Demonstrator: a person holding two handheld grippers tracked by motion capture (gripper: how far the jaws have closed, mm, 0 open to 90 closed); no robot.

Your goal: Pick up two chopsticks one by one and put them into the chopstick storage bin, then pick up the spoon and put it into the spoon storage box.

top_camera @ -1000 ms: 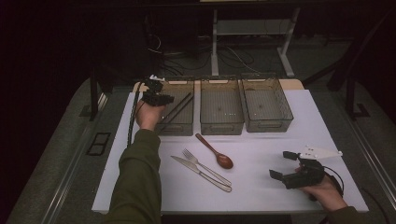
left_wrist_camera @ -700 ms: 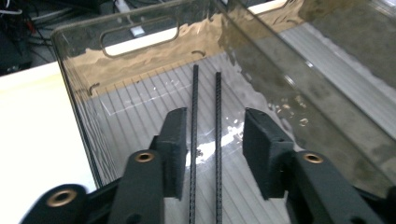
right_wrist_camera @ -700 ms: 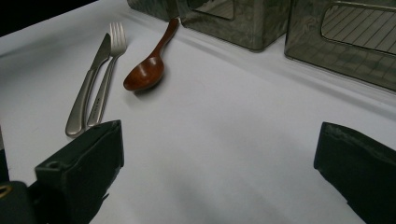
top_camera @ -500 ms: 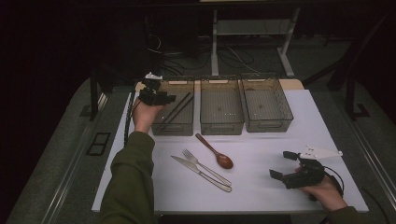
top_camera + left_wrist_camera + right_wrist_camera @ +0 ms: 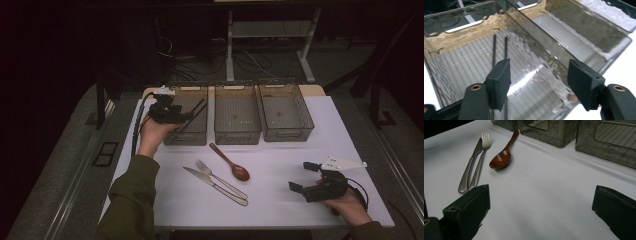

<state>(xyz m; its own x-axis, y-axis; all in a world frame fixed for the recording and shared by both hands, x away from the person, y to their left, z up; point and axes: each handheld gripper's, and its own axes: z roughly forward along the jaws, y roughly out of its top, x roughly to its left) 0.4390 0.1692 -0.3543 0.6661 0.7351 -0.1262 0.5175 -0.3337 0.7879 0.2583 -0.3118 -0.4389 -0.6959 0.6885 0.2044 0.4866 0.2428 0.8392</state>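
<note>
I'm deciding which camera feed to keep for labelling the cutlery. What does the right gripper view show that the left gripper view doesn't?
Right gripper view: the knife, the fork and the wooden spoon lying on the white table, seen between open jaws.

Left gripper view: two black chopsticks inside the left bin, also between open jaws.

Both: clear bins and white table.

1. Three clear bins stand in a row at the table's far edge: left bin (image 5: 187,127), middle bin (image 5: 237,115), right bin (image 5: 286,112).
2. Black chopsticks (image 5: 505,47) lie in the left bin.
3. A wooden spoon (image 5: 231,162), fork (image 5: 220,179) and knife (image 5: 212,185) lie on the white table before the bins, fork and knife side by side.
</note>
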